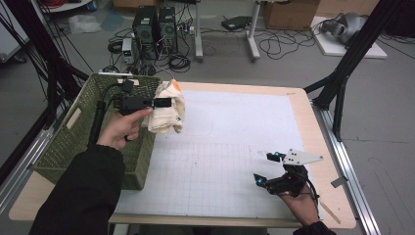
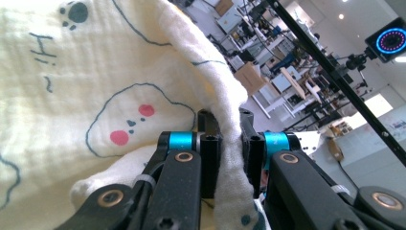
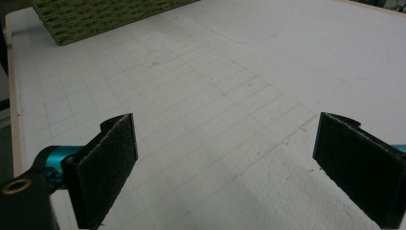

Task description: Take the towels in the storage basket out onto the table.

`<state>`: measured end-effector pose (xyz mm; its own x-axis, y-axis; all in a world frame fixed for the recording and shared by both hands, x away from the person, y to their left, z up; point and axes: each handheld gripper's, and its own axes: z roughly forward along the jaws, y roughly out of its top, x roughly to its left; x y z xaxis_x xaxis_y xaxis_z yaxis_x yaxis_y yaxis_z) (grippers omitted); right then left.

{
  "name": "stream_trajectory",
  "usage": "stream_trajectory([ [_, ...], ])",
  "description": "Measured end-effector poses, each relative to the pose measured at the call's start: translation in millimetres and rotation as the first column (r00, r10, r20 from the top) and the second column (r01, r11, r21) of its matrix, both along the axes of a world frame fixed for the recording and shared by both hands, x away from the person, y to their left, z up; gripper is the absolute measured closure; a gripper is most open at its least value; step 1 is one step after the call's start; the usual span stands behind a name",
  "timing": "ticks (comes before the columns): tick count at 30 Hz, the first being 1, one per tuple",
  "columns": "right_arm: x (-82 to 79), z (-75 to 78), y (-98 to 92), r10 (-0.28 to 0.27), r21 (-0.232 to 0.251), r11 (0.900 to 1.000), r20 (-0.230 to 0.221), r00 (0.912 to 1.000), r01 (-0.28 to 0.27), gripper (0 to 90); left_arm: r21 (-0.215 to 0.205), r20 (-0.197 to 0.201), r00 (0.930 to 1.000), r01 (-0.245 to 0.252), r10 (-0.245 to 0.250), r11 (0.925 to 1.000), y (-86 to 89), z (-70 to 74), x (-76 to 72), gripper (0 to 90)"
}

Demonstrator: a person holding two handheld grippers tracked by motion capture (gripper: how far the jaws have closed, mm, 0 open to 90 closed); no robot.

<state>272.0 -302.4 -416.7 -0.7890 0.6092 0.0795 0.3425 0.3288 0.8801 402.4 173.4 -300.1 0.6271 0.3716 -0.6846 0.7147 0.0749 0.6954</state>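
Observation:
A cream cloth (image 1: 169, 113) printed with blue outlines and pink dots hangs bunched above the table's left side, beside the green basket (image 1: 73, 142). My left gripper (image 1: 164, 102) is shut on a fold of it; in the left gripper view the cloth (image 2: 95, 96) spreads across the left and a fold runs down between the two pads (image 2: 210, 158). My right gripper (image 1: 268, 169) rests low at the table's front right, jaws wide apart. Its pads (image 3: 107, 163) hover over the bare gridded mat (image 3: 215, 96) with nothing between them.
The woven green basket stands on the table's left part, its corner (image 3: 86, 21) at the top of the right gripper view. A white gridded mat (image 1: 225, 147) covers the wooden table. Black frame legs (image 1: 342, 73) rise at the right; computers and cables lie on the floor behind.

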Motion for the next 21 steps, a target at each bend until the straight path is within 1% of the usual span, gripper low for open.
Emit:
stream_trajectory([
  [10,-0.1,0.2,-0.4,0.005,0.002,1.000,0.002,1.0000,-0.005,7.1,0.048,-0.012,0.9995,0.028,-0.028,0.9984,-28.5,-7.5,4.0,82.3],
  [13,-0.1,0.3,-0.4,0.005,0.004,1.000,0.002,1.0000,-0.005,7.0,0.054,-0.017,0.9995,0.029,-0.028,0.9982,-34.7,-10.1,4.4,82.3],
  [16,0.0,0.4,-0.5,0.004,0.005,1.000,0.004,1.0000,-0.004,7.0,0.084,-0.020,0.9994,0.029,-0.027,0.9961,-40.1,-13.2,4.2,82.2],
  [21,0.4,0.3,0.2,0.008,0.002,1.000,0.006,0.9999,-0.008,7.0,0.092,-0.020,0.9996,0.022,-0.020,0.9955,-50.2,-15.3,2.6,82.2],
])
